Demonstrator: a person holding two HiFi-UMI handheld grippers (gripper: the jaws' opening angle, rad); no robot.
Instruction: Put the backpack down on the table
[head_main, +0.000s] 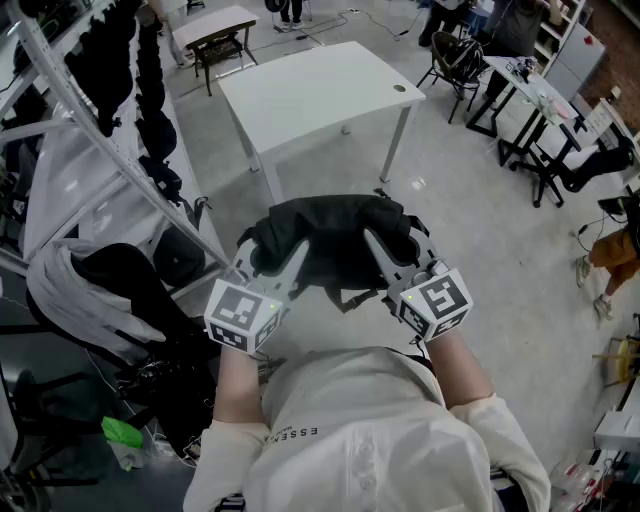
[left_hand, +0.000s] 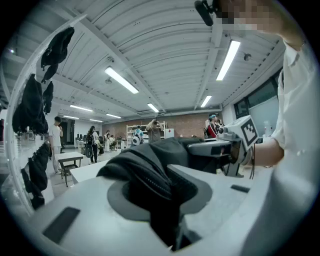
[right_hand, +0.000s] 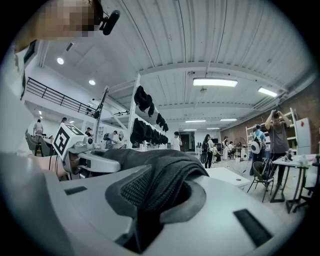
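Note:
A black backpack (head_main: 335, 240) hangs in the air in front of me, held from both sides, short of the white table (head_main: 310, 95) that stands ahead. My left gripper (head_main: 278, 256) is shut on the backpack's left part; in the left gripper view, folded black fabric (left_hand: 150, 172) is pinched between the jaws. My right gripper (head_main: 398, 246) is shut on its right part, where black mesh padding (right_hand: 157, 182) fills the jaws in the right gripper view. Each gripper view also shows the other gripper across the bag, the right gripper (left_hand: 235, 142) and the left gripper (right_hand: 75, 145).
A metal rack (head_main: 110, 150) with several black bags slants along the left, with a white garment (head_main: 75, 300) below it. A small dark table (head_main: 215, 35) stands beyond the white one. Chairs and desks (head_main: 540, 110) crowd the right. People stand in the background.

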